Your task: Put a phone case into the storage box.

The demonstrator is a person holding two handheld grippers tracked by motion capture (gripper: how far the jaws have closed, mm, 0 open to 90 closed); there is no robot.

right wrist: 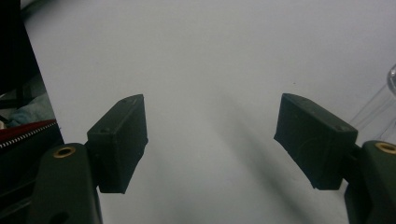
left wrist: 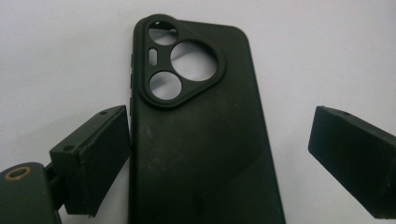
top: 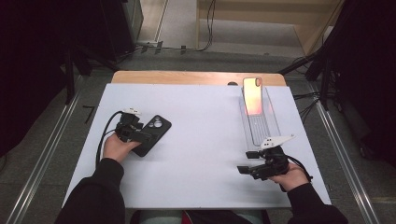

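A black phone case (top: 156, 128) lies back up on the white table (top: 205, 140) at the left, its camera cutout pointing away from the person. My left gripper (top: 143, 136) is low over the case's near end. In the left gripper view the case (left wrist: 201, 154) lies between the open jaws of that gripper (left wrist: 219, 128). One fingertip (left wrist: 93, 154) is right beside the case's edge, and the other stands well clear of it. My right gripper (top: 246, 162) rests near the table's front right, open, and its jaws (right wrist: 210, 121) have only bare table between them.
A phone with a pinkish-orange back (top: 252, 95) leans upright in a clear plastic stand (top: 261, 126) at the back right, just beyond my right gripper. The stand's edge (right wrist: 390, 88) also appears in the right gripper view. Dark equipment and cables surround the table.
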